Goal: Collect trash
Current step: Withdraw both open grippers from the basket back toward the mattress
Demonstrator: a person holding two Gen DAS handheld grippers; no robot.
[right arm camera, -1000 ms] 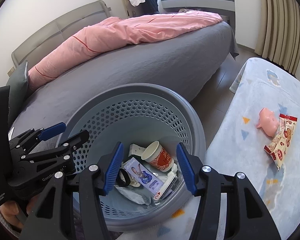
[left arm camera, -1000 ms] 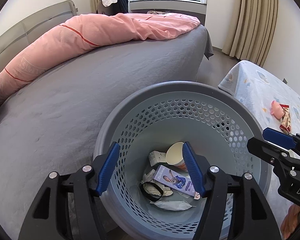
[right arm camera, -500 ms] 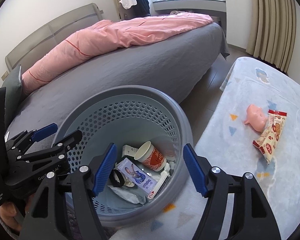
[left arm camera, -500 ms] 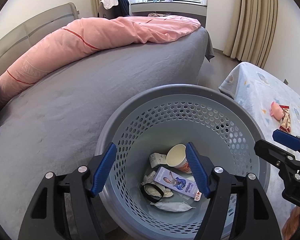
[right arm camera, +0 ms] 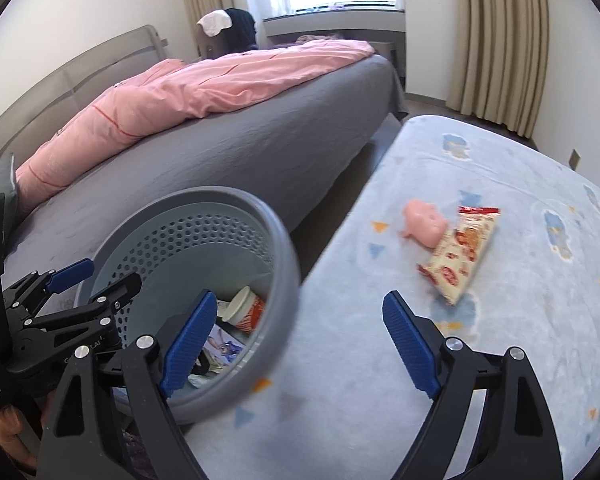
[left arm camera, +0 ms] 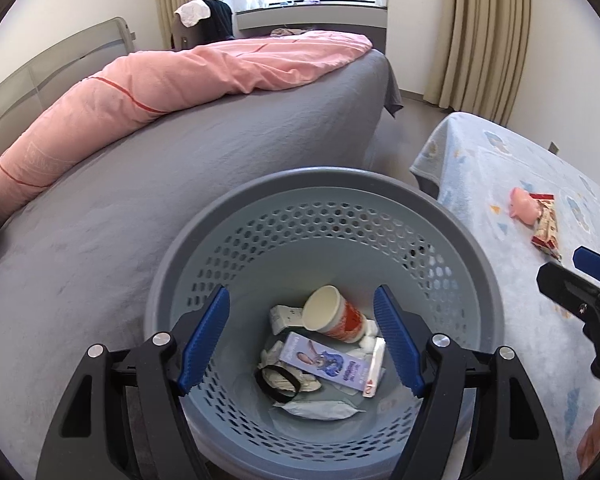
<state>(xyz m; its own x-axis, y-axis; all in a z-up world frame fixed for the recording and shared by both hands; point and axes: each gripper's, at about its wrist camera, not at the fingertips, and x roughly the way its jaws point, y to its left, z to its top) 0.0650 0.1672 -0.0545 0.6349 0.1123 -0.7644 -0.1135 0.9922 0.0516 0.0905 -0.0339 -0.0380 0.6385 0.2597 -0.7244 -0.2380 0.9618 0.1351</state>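
Left wrist view: the left gripper (left arm camera: 302, 340) is held above the grey perforated basket (left arm camera: 496, 304), its jaws standing apart with nothing between them. At the basket's bottom a paper cup (left arm camera: 332, 316), a printed carton (left arm camera: 324, 362), a black band (left arm camera: 278, 378) and crumpled wrappers are seen. The remaining trash, a snack packet (left arm camera: 546, 226), lies on the pale blue blanket (left arm camera: 480, 168), touching a pink pig toy (left arm camera: 522, 204). The right gripper is cut off at the frame edge here.

Right wrist view: the right gripper (right arm camera: 300, 346) is seen over the blanket beside the basket rim, jaws opening, empty. The snack packet (right arm camera: 460, 256) is judged light, thin and crinkly, likely slippery; a hold across its near, narrow end is advised, clear of the toy. Its contents cannot be determined. The basket rim is blurred, and most of the basket's contents are hidden.
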